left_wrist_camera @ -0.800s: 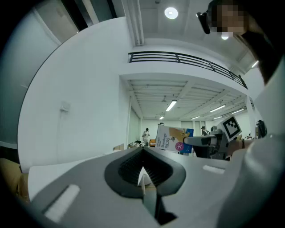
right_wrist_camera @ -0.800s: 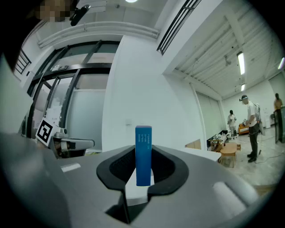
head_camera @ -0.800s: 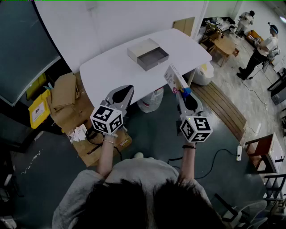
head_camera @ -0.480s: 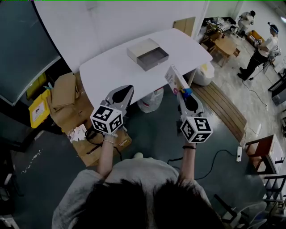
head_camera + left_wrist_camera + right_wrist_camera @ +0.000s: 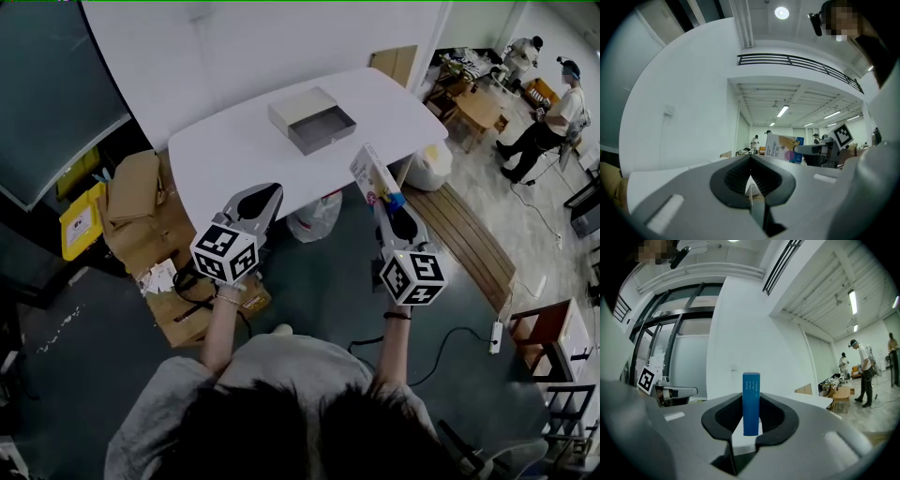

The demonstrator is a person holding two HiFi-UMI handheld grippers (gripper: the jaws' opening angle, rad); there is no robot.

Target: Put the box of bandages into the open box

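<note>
The tabletop (image 5: 234, 155) is finished in smooth, matt white. The open box (image 5: 312, 119) is made of dull grey board. The box of bandages (image 5: 368, 172) is formed of printed card. The left hand-held gripper (image 5: 266, 194) and right hand-held gripper (image 5: 390, 196) are moulded in matt grey plastic, with dark ribbed pads (image 5: 725, 416). Brown cardboard (image 5: 141, 192) is piled on the floor.
</note>
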